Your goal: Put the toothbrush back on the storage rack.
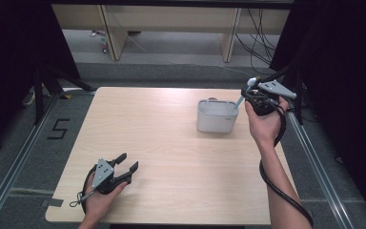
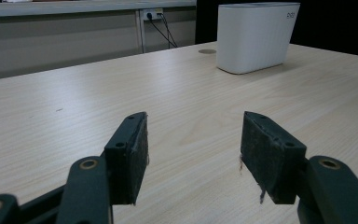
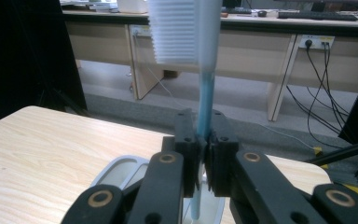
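While your right tongs [image 3: 204, 154] are clamped on the blue handle of the toothbrush [image 3: 204, 70], watch the grip: the jaws pinch a thin, smooth shaft partway down, bristle head up, lower end pointing into the white holder [image 1: 215, 119] below. In the high view the brush [image 1: 246, 92] hangs tilted over the holder's right rim, far right on the worktop [image 1: 171, 143].

Risks from here, as I read it:
- Handle can pivot or slide between the pads. The contact patch is narrow, and any sideways knock on the rim would swing it.
- The holder looks light and stands free. If the brush tip catches its wall while you move sideways, the holder may tip or skate toward the right edge of the worktop.
- If you let go while the brush is tilted, it may flop across the rim rather than drop in. Get it more upright first.
- The cable loops round your right forearm; a snag could jerk the hand mid-move.

Left tongs [image 1: 126, 167] sit open and empty near the front left, resting low on the worktop, well apart from the holder. They can't steady it from there.
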Demonstrator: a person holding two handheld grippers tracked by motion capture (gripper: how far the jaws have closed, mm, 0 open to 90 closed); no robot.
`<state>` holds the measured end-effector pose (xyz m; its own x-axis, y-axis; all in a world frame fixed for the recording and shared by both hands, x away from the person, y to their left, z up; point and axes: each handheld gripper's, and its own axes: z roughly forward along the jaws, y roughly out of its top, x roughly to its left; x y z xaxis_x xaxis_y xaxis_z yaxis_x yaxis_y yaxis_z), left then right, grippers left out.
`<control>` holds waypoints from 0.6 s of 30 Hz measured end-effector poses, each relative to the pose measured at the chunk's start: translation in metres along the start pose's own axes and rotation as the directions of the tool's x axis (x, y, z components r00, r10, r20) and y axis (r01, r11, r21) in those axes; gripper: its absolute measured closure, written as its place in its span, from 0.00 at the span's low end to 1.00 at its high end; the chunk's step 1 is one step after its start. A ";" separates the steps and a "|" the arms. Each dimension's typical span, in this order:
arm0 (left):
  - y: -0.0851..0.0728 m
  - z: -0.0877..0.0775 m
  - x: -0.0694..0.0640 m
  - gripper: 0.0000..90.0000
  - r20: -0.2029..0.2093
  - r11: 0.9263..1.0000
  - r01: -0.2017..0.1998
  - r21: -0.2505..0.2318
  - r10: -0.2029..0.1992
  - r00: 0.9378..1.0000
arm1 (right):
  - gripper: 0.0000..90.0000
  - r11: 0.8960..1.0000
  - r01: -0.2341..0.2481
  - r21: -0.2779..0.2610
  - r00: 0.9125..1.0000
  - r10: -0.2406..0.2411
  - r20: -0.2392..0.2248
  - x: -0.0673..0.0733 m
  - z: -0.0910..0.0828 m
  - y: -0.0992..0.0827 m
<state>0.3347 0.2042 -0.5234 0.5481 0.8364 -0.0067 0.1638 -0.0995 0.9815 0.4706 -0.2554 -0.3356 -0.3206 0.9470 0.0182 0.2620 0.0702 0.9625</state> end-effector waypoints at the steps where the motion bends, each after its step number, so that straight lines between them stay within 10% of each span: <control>1: 0.000 0.000 0.000 0.46 0.001 1.000 -0.001 0.001 0.001 1.000 | 0.95 1.000 -0.007 0.005 1.000 0.007 0.002 0.000 0.001 -0.001; 18: 0.000 0.000 0.000 0.46 0.000 1.000 -0.003 0.001 0.003 1.000 | 0.95 0.999 -0.017 0.033 1.000 0.016 0.013 -0.001 0.014 -0.013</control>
<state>0.3345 0.2041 -0.5234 0.5488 0.8360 -0.0038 0.1630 -0.1025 0.9813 0.4801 -0.2532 -0.3516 -0.3045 0.9520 0.0305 0.2969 0.0644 0.9527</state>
